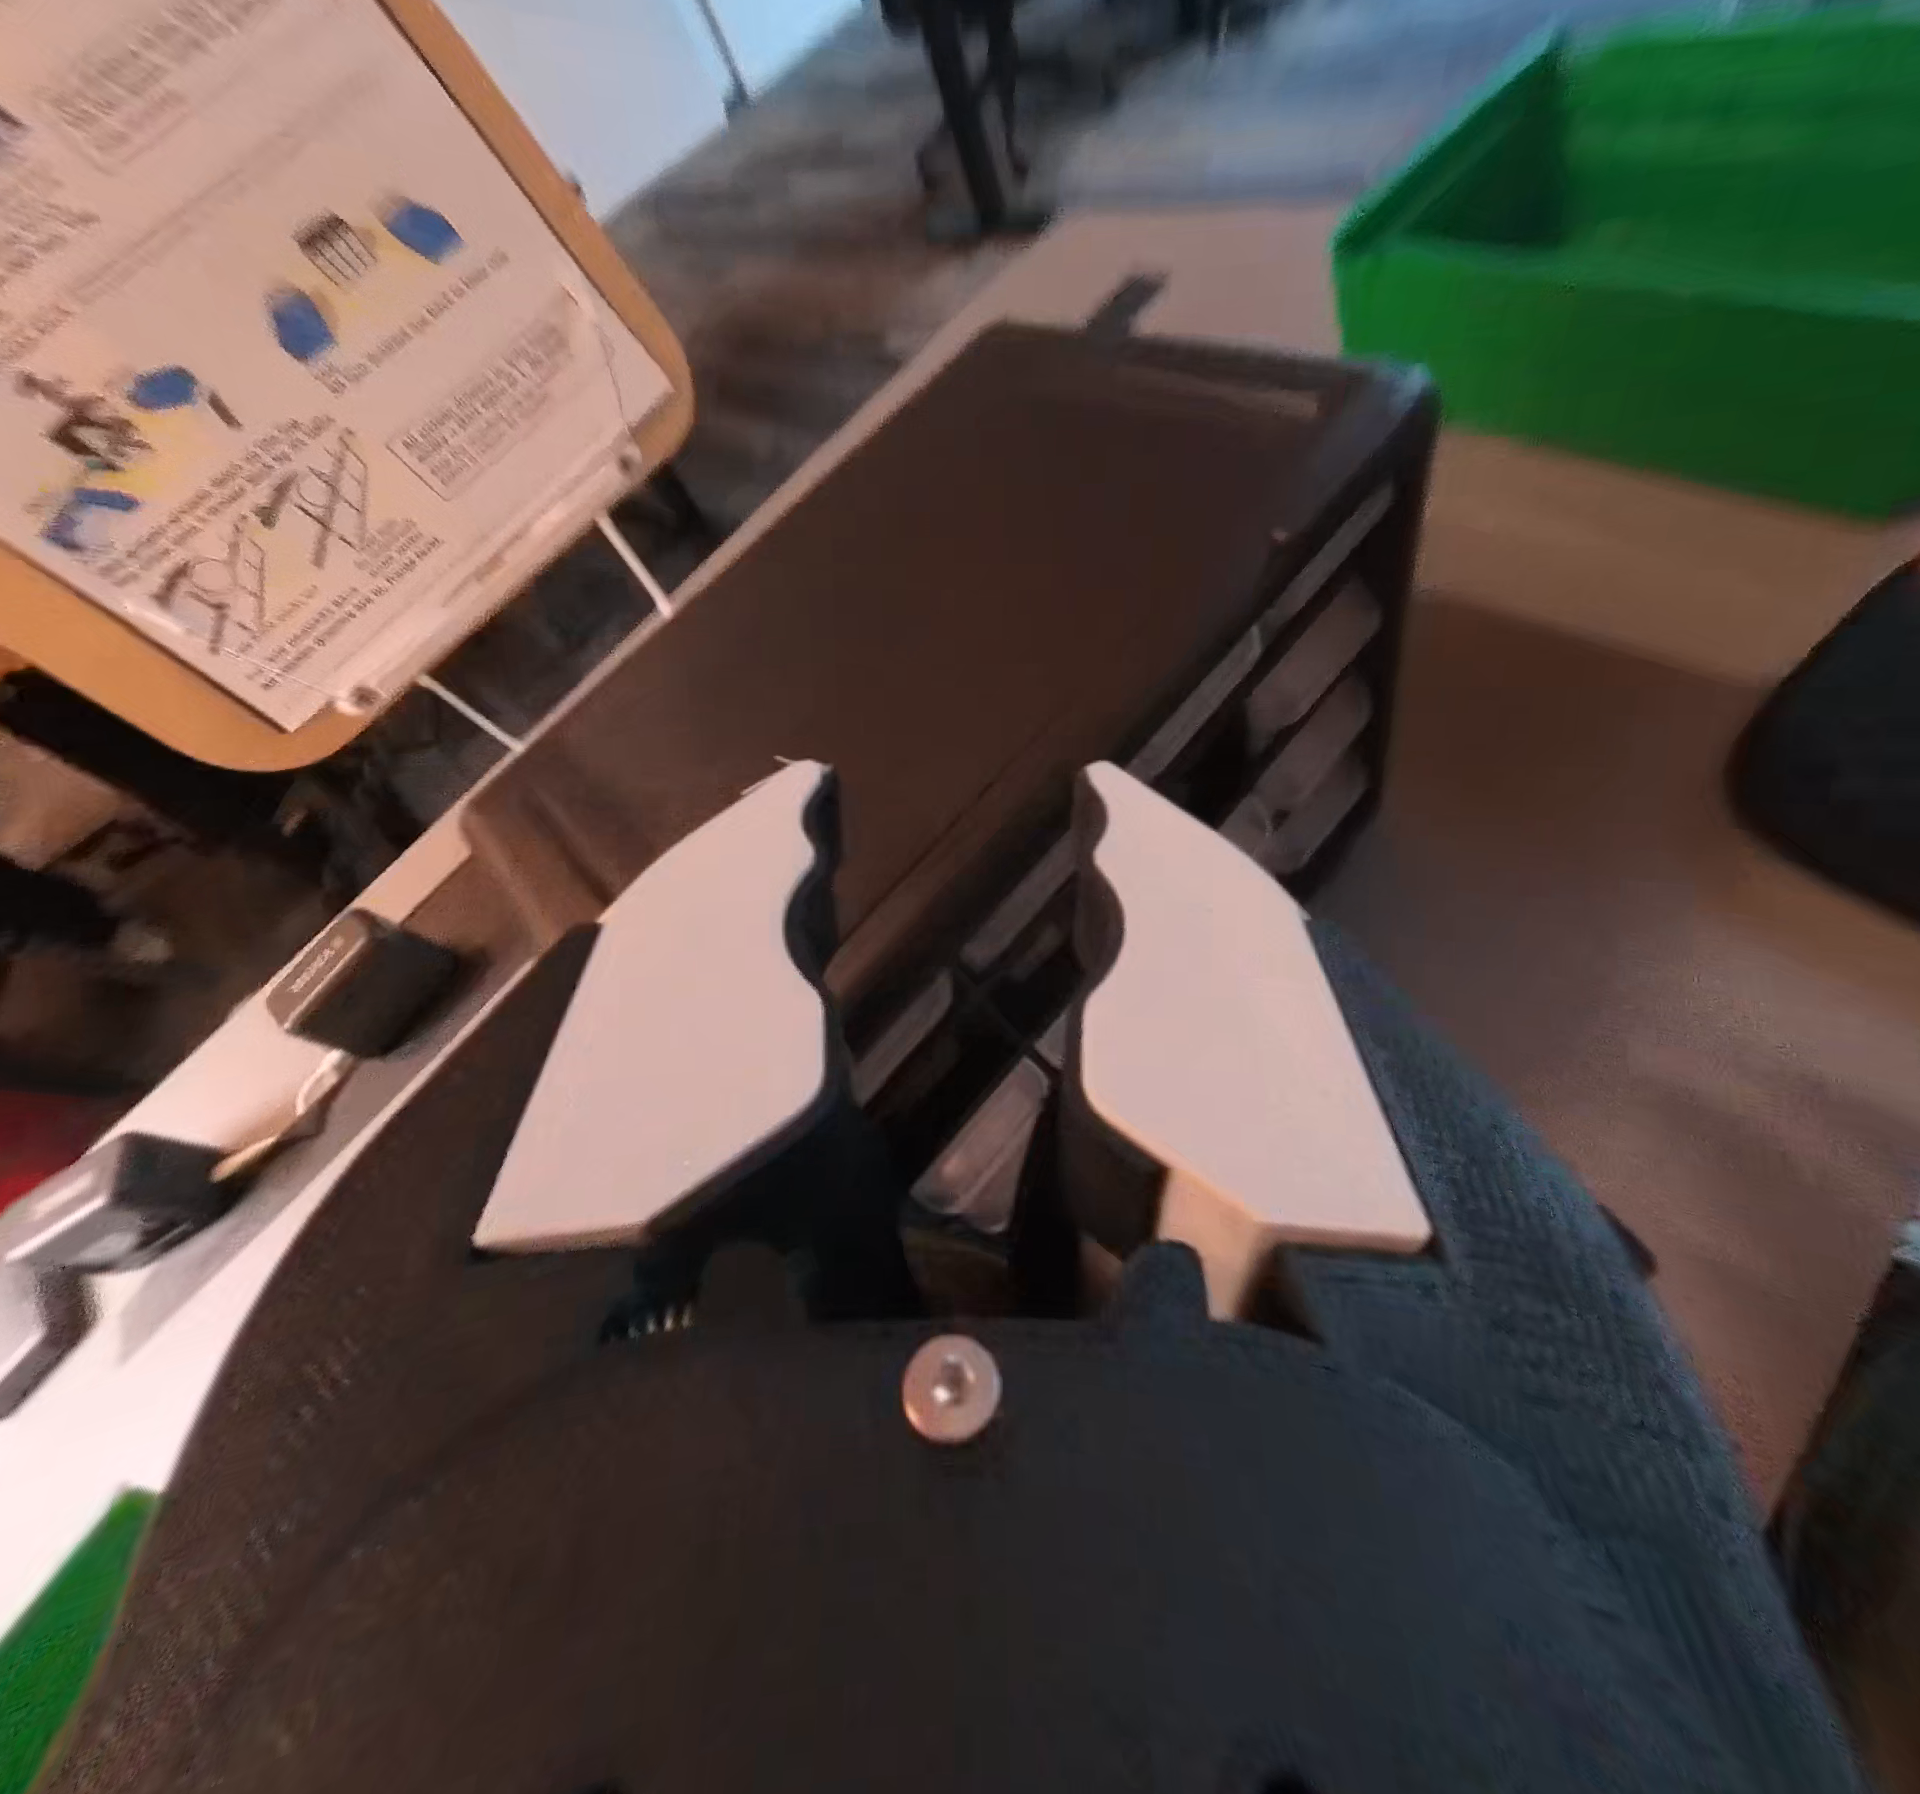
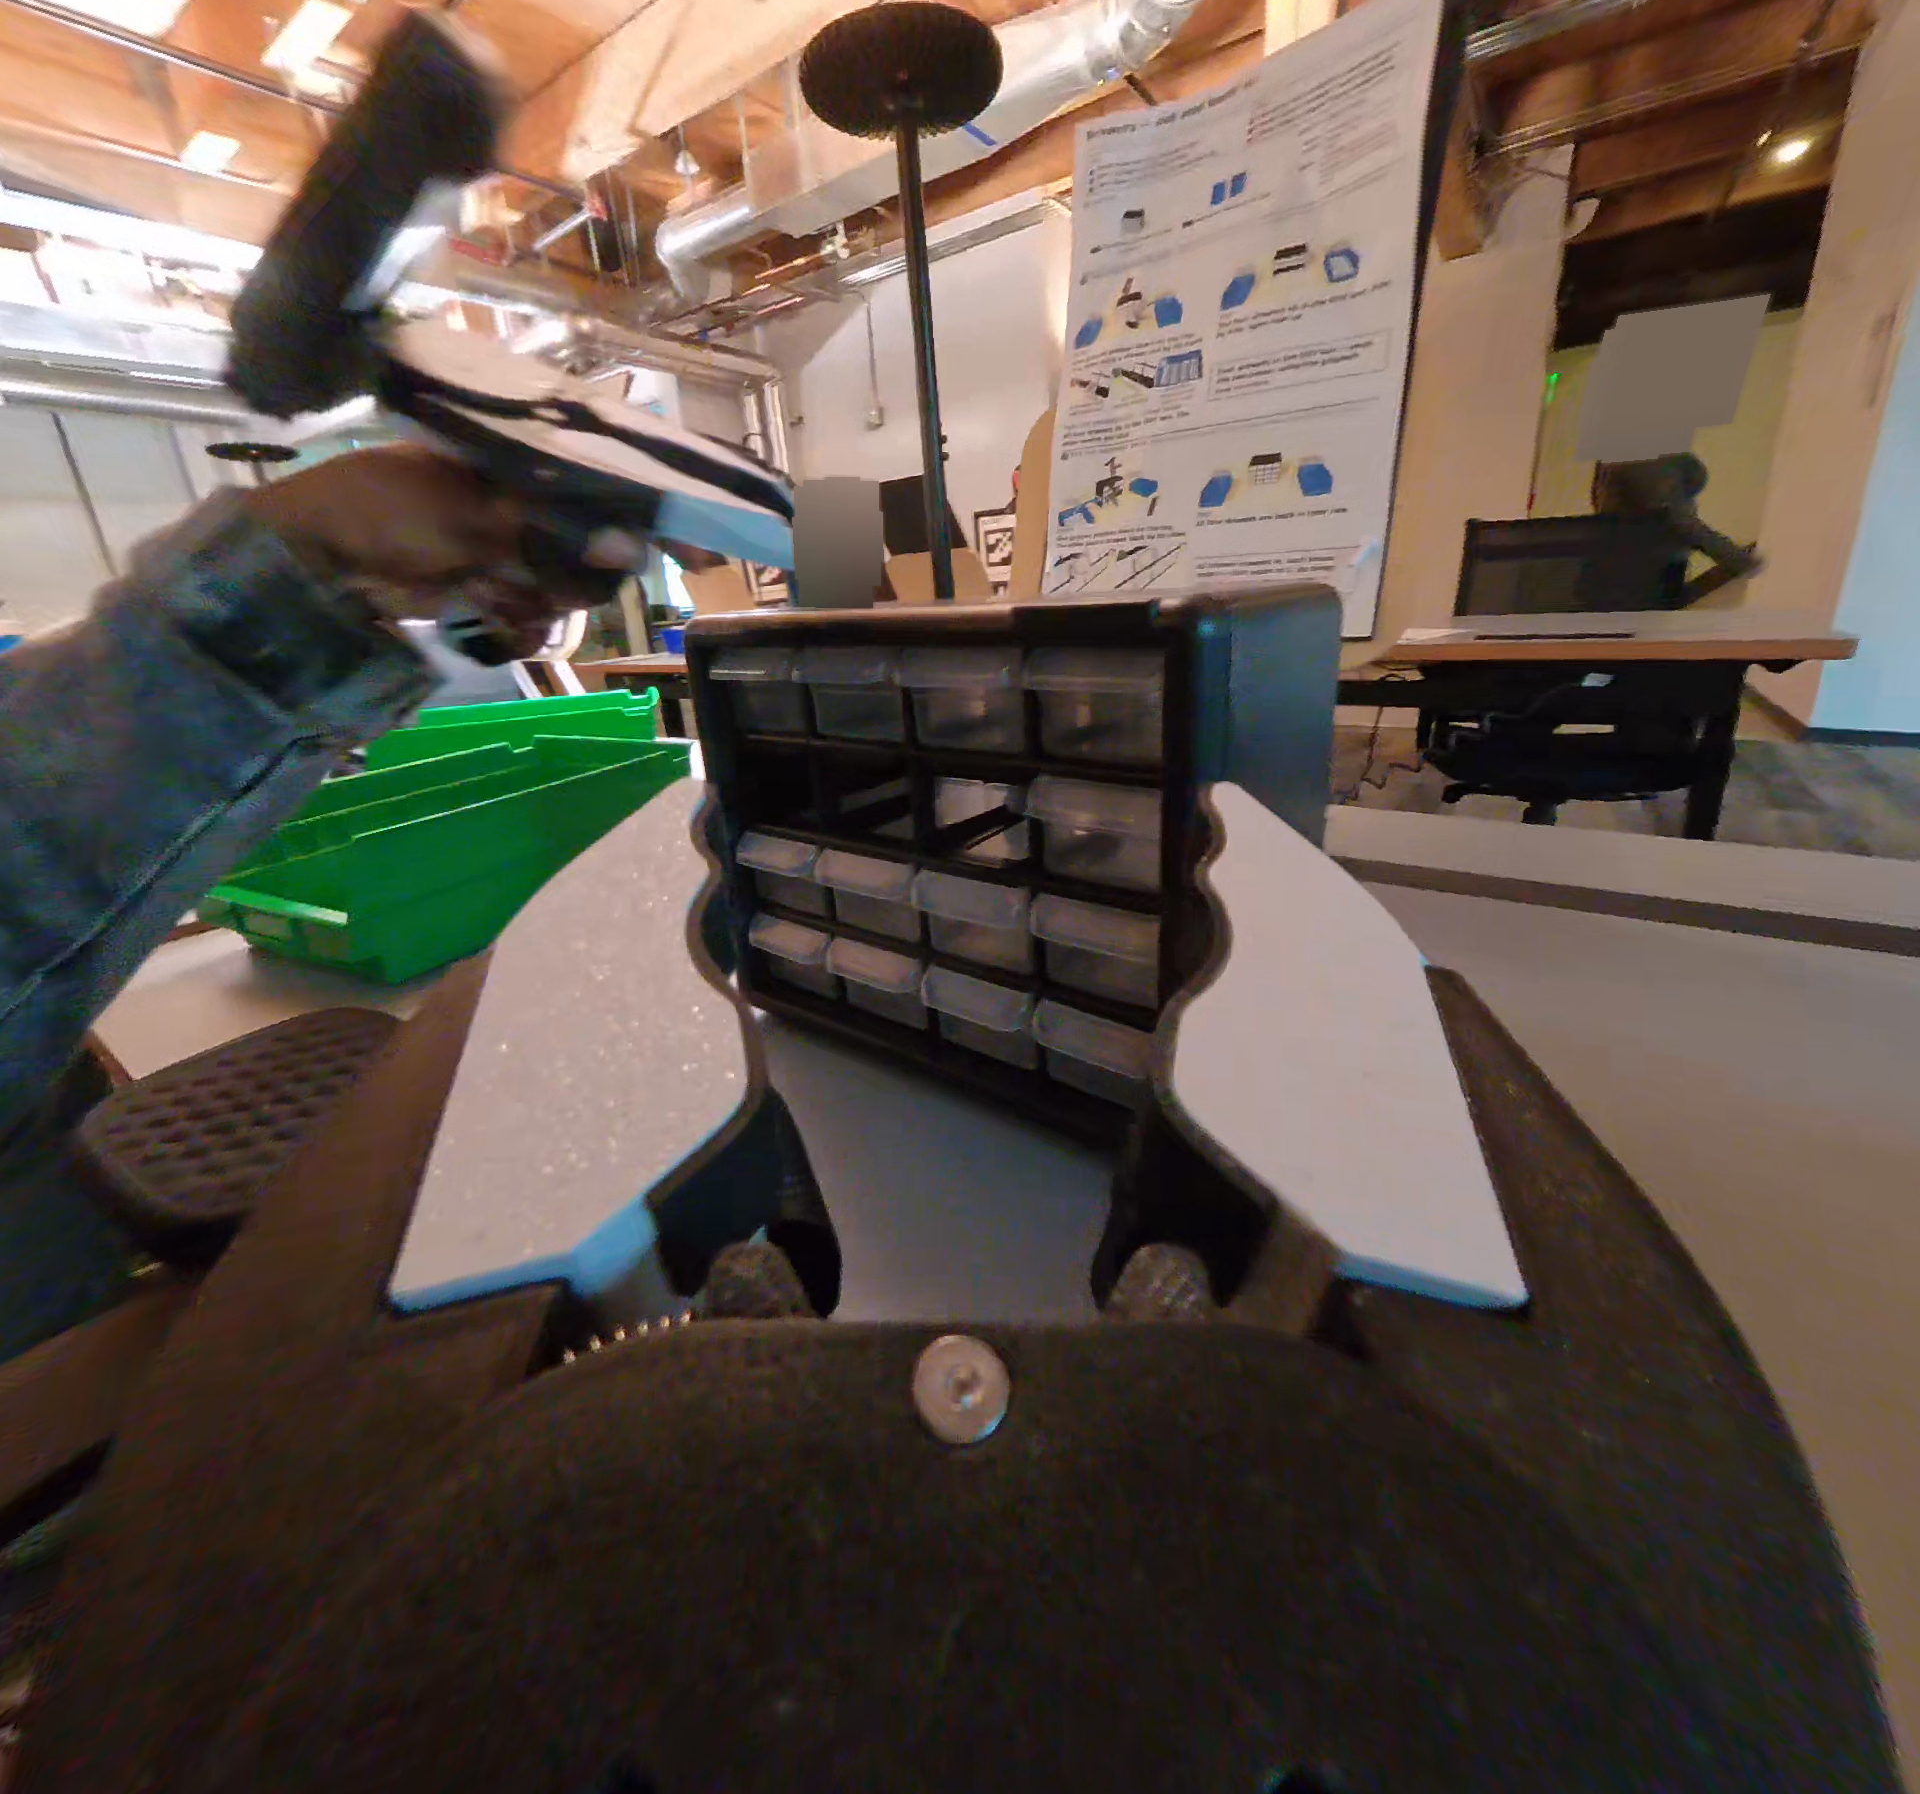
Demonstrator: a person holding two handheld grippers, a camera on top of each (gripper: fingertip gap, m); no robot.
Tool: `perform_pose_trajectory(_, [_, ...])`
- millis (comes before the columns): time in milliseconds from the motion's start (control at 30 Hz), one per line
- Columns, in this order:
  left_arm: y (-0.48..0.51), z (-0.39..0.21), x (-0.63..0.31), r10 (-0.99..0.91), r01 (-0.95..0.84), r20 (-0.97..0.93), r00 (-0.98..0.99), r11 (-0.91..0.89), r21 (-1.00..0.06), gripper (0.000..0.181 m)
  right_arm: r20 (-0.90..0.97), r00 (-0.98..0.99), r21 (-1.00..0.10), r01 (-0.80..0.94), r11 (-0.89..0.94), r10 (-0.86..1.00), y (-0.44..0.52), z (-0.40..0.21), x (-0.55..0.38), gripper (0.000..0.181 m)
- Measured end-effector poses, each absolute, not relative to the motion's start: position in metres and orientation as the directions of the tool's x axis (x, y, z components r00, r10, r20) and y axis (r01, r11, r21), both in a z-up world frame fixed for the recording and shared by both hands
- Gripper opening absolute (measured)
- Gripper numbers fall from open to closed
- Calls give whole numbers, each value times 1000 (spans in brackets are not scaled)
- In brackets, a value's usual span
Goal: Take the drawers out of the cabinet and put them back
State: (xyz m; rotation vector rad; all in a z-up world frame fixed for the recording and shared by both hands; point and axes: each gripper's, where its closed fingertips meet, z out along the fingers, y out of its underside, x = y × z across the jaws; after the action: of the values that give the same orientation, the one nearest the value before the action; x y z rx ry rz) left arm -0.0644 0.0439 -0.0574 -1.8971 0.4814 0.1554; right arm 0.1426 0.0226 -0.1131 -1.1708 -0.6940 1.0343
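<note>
A black cabinet [image 2: 1195, 684] with clear small drawers [image 2: 1096, 705] stands on the table, its front facing my right gripper [image 2: 956, 830]. In its second row the two left slots [image 2: 821, 788] are empty, and the third slot shows a clear drawer sitting askew. My right gripper is open and empty, a little in front of the cabinet. My left gripper [image 1: 956, 788] is open and empty, hovering over the cabinet's top [image 1: 987, 549]. It also shows blurred in the right wrist view [image 2: 717, 508], held in a hand above the cabinet's top left corner.
Green bins [image 2: 447, 840] stand left of the cabinet, and one shows beyond it in the left wrist view [image 1: 1662, 238]. A poster board [image 2: 1236, 342] and a black pole with a disc [image 2: 904, 82] stand behind. Small black devices [image 1: 353, 996] lie at the table edge.
</note>
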Motion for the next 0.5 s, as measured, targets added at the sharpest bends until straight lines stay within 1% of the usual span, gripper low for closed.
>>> perform_pose_trajectory(67, [10, -41, -83, -220, -329, -282, 934, -214, -920, 49, -55, 418, -958, -277, 69, 907, 26, -111, 150, 85])
perform_pose_trajectory(100, [-9, -37, -97, -207, -305, -264, 942, -206, -930, 50, -47, 431, -959, -273, 80, 901, 28, -109, 154, 86])
perform_pose_trajectory(200, [-65, -41, -155, -136, -286, -256, 957, -292, -913, 54, -34, 466, -956, -274, 108, 884, 32, -104, 167, 86])
perform_pose_trajectory(333, [-131, -66, -255, 48, -214, -273, 961, -495, -842, 55, -33, 485, -946, -297, 130, 874, 33, -93, 177, 86])
perform_pose_trajectory(433, [-167, -108, -322, 136, -89, -238, 962, -667, -740, 57, -19, 488, -944, -295, 145, 873, 30, -88, 177, 86])
perform_pose_trajectory(500, [-179, -144, -360, 155, -32, -233, 960, -766, -643, 58, -7, 485, -944, -291, 154, 875, 28, -86, 176, 87])
